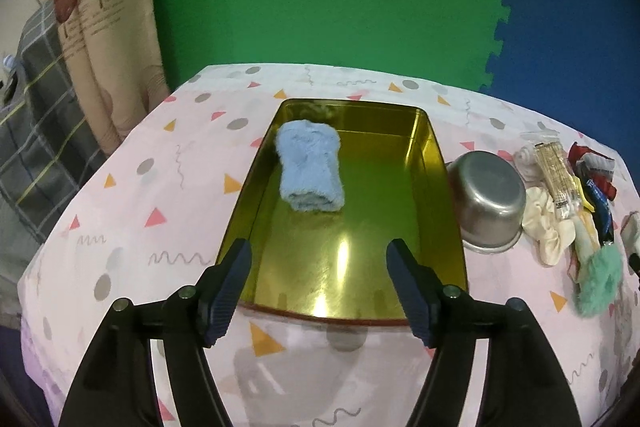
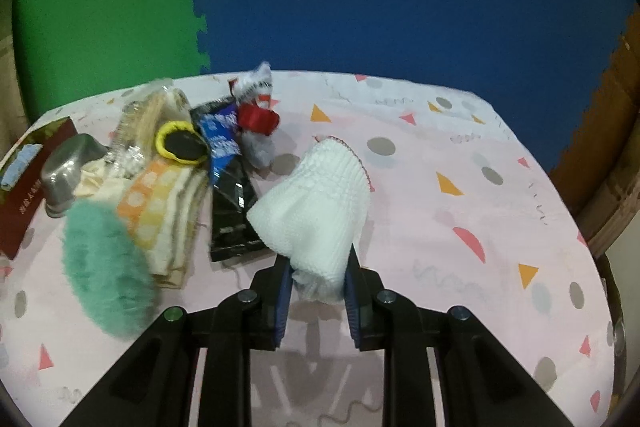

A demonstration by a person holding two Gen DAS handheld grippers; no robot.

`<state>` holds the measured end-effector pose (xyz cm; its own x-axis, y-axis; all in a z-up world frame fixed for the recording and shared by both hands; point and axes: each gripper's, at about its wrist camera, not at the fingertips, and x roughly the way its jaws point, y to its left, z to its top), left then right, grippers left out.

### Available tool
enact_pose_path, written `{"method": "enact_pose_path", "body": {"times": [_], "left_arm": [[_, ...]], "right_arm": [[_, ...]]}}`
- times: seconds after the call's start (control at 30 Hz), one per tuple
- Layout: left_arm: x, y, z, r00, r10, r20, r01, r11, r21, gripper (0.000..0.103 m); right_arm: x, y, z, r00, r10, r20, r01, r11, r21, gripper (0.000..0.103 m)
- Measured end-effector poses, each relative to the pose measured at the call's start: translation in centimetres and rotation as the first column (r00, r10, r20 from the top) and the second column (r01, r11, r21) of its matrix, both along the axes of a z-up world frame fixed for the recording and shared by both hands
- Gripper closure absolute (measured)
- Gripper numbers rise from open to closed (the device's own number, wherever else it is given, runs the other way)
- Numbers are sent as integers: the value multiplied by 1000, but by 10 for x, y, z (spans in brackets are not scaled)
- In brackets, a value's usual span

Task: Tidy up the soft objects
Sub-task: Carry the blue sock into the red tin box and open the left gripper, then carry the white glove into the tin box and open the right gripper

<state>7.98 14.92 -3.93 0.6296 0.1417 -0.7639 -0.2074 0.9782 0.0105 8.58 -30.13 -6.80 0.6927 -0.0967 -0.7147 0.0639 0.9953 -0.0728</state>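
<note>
On the patterned tablecloth (image 1: 132,163) sits a gold tray (image 1: 434,163) with a rolled blue towel (image 1: 310,171) in its far left corner — the left gripper (image 1: 318,273) hovers wide open and empty at its near rim. The right gripper (image 2: 318,277) pinches a white knit cloth (image 2: 316,203) beside the pile of soft things — green fluffy puff (image 2: 102,267), striped cloth (image 2: 168,211).

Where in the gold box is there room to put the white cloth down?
The gold tin has bare floor right of and in front of the blue fuzzy roll, up to the near rim. It is crowded beyond the steel bowl, where the pile lies. The right gripper holds the white cloth.
</note>
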Motion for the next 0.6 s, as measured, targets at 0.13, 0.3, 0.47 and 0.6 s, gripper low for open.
{"method": "enact_pose_path", "body": {"times": [0.13,0.3,0.47,0.6], "left_arm": [[-10,8,0,1000,29,10,-29,999,-29,34],[-20,21,1,997,74,19,-73,996,-51,33],[-31,35,0,992,121,22,-120,992,-49,33],[-38,45,-1,988,150,20,-149,988,-42,33]], "right_arm": [[-9,12,20,999,30,36,-30,1000,4,80],[-14,45,44,991,107,75,-107,994,3,80],[-12,97,58,970,231,80,-233,972,18,80],[-6,142,61,941,331,69,-335,940,58,80]]}}
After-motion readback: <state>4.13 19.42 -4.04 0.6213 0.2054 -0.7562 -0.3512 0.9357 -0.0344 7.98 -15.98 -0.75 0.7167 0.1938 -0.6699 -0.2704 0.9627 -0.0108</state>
